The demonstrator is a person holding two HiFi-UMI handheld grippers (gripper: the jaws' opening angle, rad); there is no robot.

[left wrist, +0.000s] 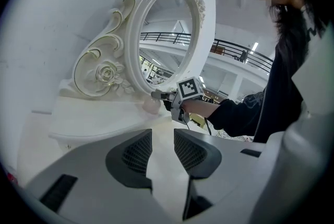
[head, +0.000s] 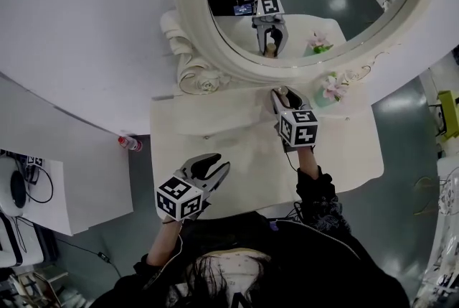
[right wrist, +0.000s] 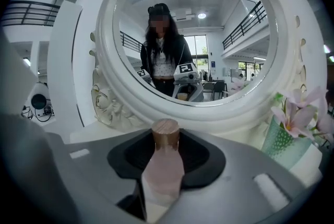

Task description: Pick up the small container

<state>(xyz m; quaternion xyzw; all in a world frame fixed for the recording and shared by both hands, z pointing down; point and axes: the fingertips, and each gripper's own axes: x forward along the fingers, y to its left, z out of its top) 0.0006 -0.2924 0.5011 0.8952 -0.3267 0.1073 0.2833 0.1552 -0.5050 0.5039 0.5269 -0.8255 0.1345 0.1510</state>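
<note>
- The right gripper [right wrist: 166, 157] has its fingers closed on the small container [right wrist: 164, 165], a pale pink bottle with a brown cap.
- The bottle stands upright on the white worktop [head: 215, 127], just before the round mirror [head: 193, 26] (a vase of flowers [right wrist: 284, 142] is to its right).
- The left gripper [head: 215, 164] hangs over the worktop's near edge, fingers clenched on nothing.
</note>
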